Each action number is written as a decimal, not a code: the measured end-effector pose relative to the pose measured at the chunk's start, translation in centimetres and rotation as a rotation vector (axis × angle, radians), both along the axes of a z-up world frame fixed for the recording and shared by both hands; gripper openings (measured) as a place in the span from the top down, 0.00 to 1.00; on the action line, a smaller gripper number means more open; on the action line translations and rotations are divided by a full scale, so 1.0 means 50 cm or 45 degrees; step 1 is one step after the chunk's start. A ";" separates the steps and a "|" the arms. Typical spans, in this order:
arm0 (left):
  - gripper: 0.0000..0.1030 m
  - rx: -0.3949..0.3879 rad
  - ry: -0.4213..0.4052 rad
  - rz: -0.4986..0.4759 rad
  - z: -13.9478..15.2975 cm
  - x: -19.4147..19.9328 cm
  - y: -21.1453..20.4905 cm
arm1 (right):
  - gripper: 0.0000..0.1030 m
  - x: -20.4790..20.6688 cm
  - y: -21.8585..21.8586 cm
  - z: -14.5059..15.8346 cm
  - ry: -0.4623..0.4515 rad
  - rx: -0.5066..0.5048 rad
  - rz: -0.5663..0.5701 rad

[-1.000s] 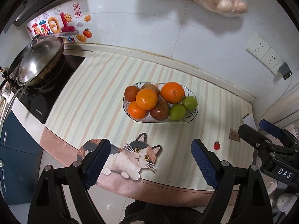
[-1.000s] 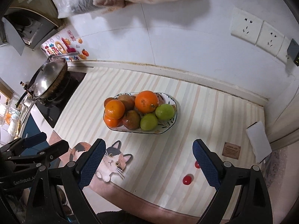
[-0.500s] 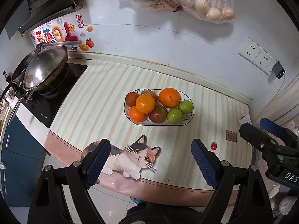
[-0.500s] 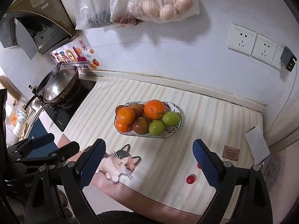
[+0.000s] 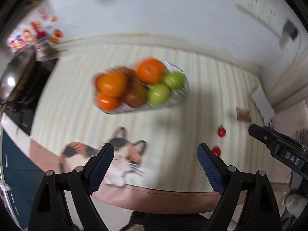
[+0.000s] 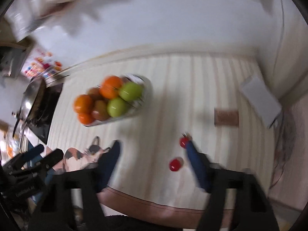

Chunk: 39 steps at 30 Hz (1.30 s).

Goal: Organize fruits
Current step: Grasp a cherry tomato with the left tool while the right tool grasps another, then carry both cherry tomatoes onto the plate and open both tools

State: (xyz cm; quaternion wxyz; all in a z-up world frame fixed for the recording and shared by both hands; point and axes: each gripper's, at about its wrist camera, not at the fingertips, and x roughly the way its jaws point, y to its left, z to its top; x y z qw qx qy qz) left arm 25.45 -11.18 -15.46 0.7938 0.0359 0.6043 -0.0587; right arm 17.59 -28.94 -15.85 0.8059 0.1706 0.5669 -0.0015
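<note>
Both views badly smeared; detail soft.

Fruit bowl (image 5: 180, 96) mid-counter on striped mat (image 5: 202, 77), heaped: oranges (image 5: 111, 83), two green fruits (image 5: 158, 94), a darker reddish one (image 5: 134, 96) between. Two small red cherry tomatoes loose on the mat, well apart from the bowl, toward the right: nearer one (image 6: 175, 165), farther one (image 6: 183, 141) with a bit of stem.

Right gripper (image 6: 153, 159): jaws just been closing, now about half spread, nothing between them but bare mat. Nearer tomato just inside the right finger (image 6: 196, 165), not touched. Farther tomato at that finger's tip; contact not readable through the blur.

Left gripper (image 5: 155, 163): wide apart, empty, over the cat print (image 5: 123, 154) at the mat's front edge.

Judged step: right-hand pickup of a loose tomato, for the bowl.

For a clean pickup:
- Shift right so one tomato sits centred between the pads; currently off to one side.
- Take the nearer one first; avoid nudging the other, likely to roll.
- Come down close to the mat before closing.
- Close gently; small, round, soft-skinned, probably prone to squirting out or splitting.
- Slow down; at this blur alignment is guesswork.
- Keep left gripper clear of the bowl's approach path.
</note>
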 end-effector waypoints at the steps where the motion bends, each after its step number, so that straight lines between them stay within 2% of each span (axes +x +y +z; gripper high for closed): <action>1: 0.14 -0.012 0.034 -0.033 -0.028 0.006 -0.026 | 0.48 -0.001 -0.019 -0.025 0.026 0.017 -0.025; 5: 0.15 -0.071 0.195 -0.155 -0.136 0.024 -0.127 | 0.53 -0.012 -0.087 -0.105 0.093 0.024 -0.124; 7: 0.21 -0.087 0.255 -0.222 -0.181 0.026 -0.176 | 0.56 -0.020 -0.120 -0.137 0.125 0.023 -0.168; 10: 0.24 -0.071 0.319 -0.300 -0.242 0.024 -0.233 | 0.58 -0.027 -0.153 -0.169 0.159 0.025 -0.220; 15: 0.29 -0.062 0.430 -0.334 -0.327 0.022 -0.280 | 0.58 -0.035 -0.191 -0.197 0.206 0.004 -0.274; 16: 0.37 -0.068 0.442 -0.334 -0.337 0.021 -0.284 | 0.58 -0.036 -0.196 -0.197 0.213 0.003 -0.281; 17: 0.38 -0.064 0.444 -0.338 -0.343 0.021 -0.288 | 0.58 -0.035 -0.200 -0.199 0.216 -0.002 -0.286; 18: 0.49 -0.081 0.400 -0.351 -0.337 0.020 -0.293 | 0.58 -0.034 -0.201 -0.200 0.219 -0.006 -0.287; 20: 0.69 -0.078 0.379 -0.386 -0.336 0.021 -0.300 | 0.58 -0.028 -0.202 -0.200 0.223 -0.005 -0.286; 21: 0.76 -0.088 0.394 -0.388 -0.339 0.023 -0.297 | 0.58 -0.023 -0.199 -0.201 0.226 -0.005 -0.282; 26: 0.76 -0.060 0.374 -0.329 -0.333 0.045 -0.240 | 0.58 0.012 -0.164 -0.212 0.229 0.028 -0.222; 34: 0.76 -0.087 0.407 -0.059 -0.337 0.090 -0.082 | 0.58 0.067 -0.090 -0.254 0.229 0.091 -0.127; 37: 0.76 -0.099 0.412 0.003 -0.345 0.094 -0.054 | 0.59 0.091 -0.054 -0.275 0.247 0.025 -0.071; 39: 0.76 -0.101 0.414 0.019 -0.350 0.091 -0.046 | 0.66 0.098 -0.038 -0.291 0.267 -0.008 -0.039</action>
